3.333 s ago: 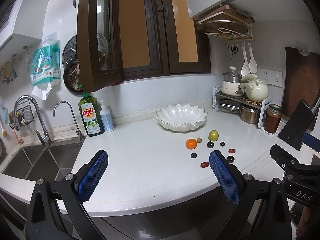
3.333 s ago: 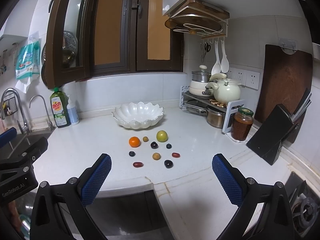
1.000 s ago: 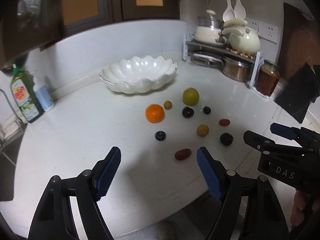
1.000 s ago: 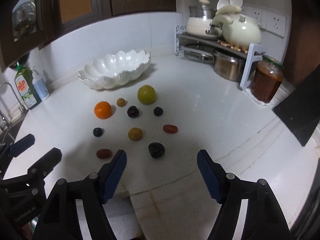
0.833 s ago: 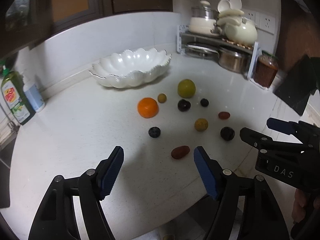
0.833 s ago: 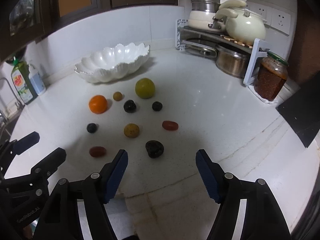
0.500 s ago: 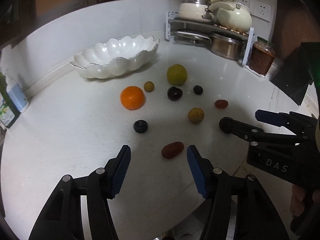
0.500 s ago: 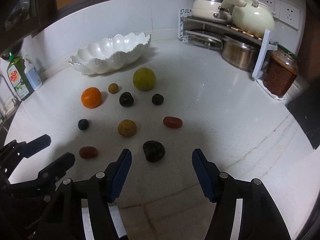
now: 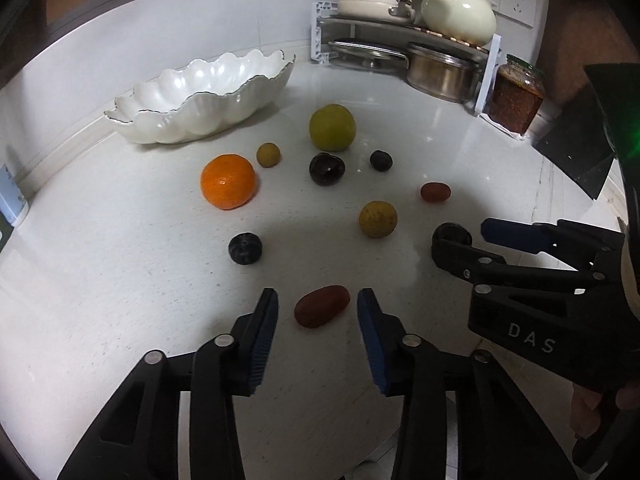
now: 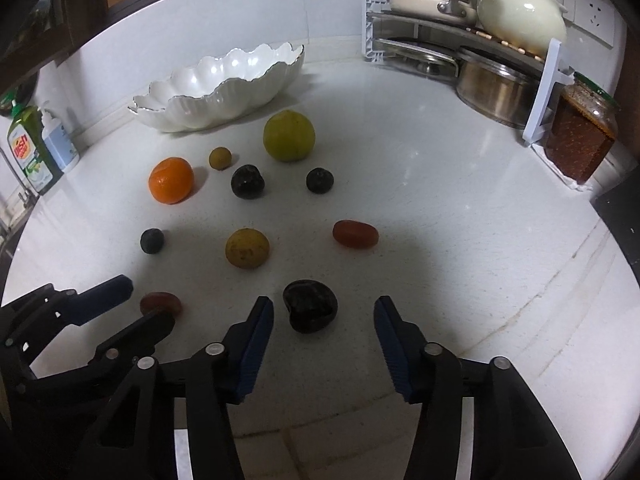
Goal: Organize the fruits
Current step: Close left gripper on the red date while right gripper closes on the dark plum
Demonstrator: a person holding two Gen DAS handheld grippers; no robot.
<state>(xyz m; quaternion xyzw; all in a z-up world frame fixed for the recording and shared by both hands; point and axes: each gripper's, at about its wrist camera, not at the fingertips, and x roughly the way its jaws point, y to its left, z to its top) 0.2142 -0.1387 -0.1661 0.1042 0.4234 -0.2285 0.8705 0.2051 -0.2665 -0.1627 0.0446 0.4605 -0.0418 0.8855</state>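
Several small fruits lie on a white counter before a white scalloped bowl [image 9: 208, 96], which also shows in the right wrist view [image 10: 224, 88]. My left gripper [image 9: 317, 312] is open with its blue pads on either side of a red oblong fruit [image 9: 322, 311], not touching it. My right gripper [image 10: 324, 316] is open around a dark plum [image 10: 310, 310]. Further back lie an orange [image 9: 228, 181], a green round fruit [image 9: 332, 127], a yellow fruit [image 9: 378, 219] and a second red fruit [image 9: 435, 192].
A rack with pots and a cream kettle [image 10: 520, 16] stands at the back right. A jar of red paste [image 10: 578, 140] stands beside it. Dish soap bottles [image 10: 30, 148] are at the far left. A black block [image 9: 580, 160] stands at the right.
Both grippers have moved down and forward to the counter and narrowed. The left now straddles the red oblong fruit and the right straddles the dark plum.
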